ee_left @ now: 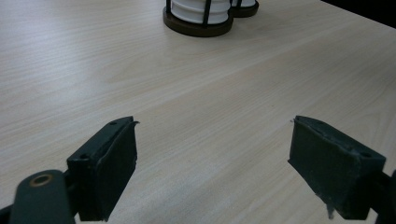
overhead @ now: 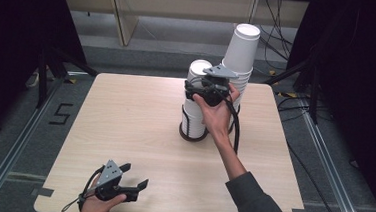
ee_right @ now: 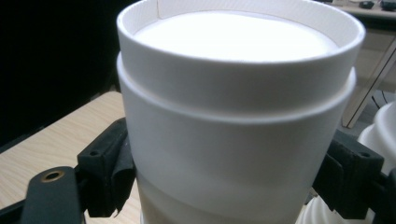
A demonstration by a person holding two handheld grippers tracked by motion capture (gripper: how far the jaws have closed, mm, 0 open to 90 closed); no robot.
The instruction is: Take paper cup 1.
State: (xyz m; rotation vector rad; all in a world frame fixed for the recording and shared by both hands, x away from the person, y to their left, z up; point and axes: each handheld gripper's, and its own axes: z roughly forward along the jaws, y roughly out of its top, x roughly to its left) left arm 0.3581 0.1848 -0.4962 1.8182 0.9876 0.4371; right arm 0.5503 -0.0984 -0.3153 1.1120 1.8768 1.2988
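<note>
While the R gripper [overhead: 208, 90] pinched the top cup [ee_right: 238, 121] of the near stack [overhead: 194, 111], L gripper [overhead: 127, 178] rested spread, empty; next prob. a straight lift.

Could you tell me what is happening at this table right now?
A person works with two hand-held grippers at a wooden table. The right gripper has its jaws on either side of the nearer stack of white paper cups, which stands upside down in a dark holder; a taller, leaning stack stands just behind. The left gripper is open and rests at the table's near edge.
</note>
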